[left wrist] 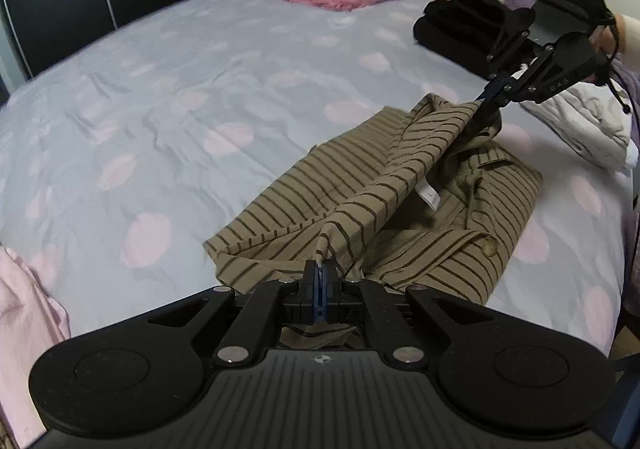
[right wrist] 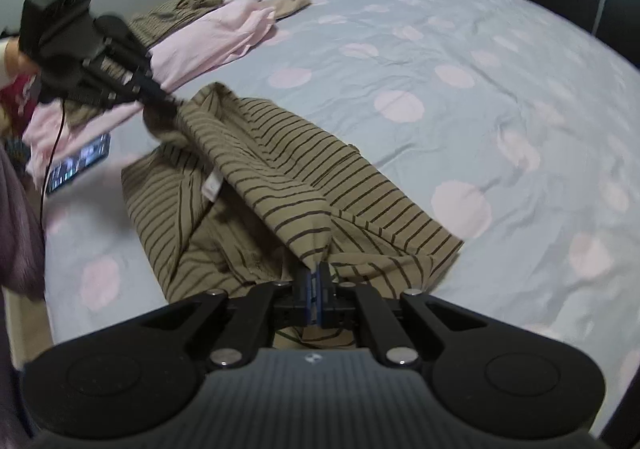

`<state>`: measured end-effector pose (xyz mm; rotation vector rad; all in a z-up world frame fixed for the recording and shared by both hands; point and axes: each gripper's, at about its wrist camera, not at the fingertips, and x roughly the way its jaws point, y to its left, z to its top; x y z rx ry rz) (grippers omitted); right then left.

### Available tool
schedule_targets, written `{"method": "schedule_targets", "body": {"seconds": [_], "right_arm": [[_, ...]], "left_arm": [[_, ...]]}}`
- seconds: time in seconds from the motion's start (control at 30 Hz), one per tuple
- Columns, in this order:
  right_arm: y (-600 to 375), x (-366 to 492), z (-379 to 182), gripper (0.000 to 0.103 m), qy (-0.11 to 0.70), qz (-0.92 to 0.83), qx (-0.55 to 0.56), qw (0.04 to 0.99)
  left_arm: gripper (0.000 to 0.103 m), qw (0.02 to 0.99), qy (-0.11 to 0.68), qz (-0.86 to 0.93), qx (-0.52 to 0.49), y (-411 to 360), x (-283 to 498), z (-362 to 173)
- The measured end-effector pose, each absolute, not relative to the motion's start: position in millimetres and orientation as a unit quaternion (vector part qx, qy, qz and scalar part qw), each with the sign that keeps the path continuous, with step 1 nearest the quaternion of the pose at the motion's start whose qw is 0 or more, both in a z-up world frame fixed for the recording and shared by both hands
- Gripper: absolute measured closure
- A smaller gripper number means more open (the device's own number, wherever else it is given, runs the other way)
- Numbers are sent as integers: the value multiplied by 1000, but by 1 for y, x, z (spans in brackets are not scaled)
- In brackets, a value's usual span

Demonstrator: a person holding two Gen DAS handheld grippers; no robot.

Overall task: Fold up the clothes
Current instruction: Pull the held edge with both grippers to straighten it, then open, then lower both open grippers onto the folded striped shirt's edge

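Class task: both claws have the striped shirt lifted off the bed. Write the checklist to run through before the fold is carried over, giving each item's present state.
1. Left claw shut on the striped shirt: ok.
2. Right claw shut on the same edge: ok.
3. Edge between the claws taut: ok.
4. Shirt's lower layer flat: not ok, rumpled near the collar.
5. Bedsheet beyond the shirt free for landing: ok.
6. Phone clear of the shirt: ok.

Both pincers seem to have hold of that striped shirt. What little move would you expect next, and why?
Probably carry the lifted edge across toward the collar side and lay it down. Each hand-held gripper, left and right, is shut on the striped shirt, holding a taut fold above the part lying on the bed.
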<state>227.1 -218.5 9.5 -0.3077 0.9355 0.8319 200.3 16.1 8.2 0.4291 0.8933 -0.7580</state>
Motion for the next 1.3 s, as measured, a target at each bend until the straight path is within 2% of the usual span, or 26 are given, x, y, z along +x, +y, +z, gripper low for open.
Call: {"method": "schedule_targets", "body": {"seconds": [0.3,0.53,0.67,0.7,0.73,0.77,0.83,0.87,1.03,1.17,1.2,1.27,1.3], "right_arm": [[-205,278,-13,100,488,308,-102,810],[-206,310,-40,99,503,264,-82,819],[-207,314,-48,90,499,255,-80,824],[-208,314,-48,87,497,253,-80,827],[-208,314,-47,76,492,249,-82,830],[-209,313,-46,71,485,242,-86,836],[-213,311,-38,70,469,237,-81,847],[-215,310,-34,69,461,236,-75,852],[-219,298,-11,64,423,220,-71,876],[-220,286,5,64,404,202,-69,890],[-221,282,9,65,401,201,-66,892],[-221,275,12,67,402,200,-64,891],[-221,271,12,75,408,201,-62,889]], "left_arm": [[103,817,481,-279,152,5,267,-14],[102,830,483,-245,134,-1,293,-36],[101,834,478,-239,137,-6,297,-42],[100,836,476,-239,133,-6,299,-42],[93,839,473,-236,127,-5,300,-41],[89,845,466,-233,120,-3,300,-39],[77,859,444,-231,108,2,297,-30],[76,866,433,-229,103,4,294,-25],[75,891,381,-222,112,8,274,1],[78,896,359,-233,122,14,253,21],[84,893,360,-239,125,15,249,24],[89,882,375,-249,137,15,240,27],[90,877,383,-252,146,15,236,26]]}}
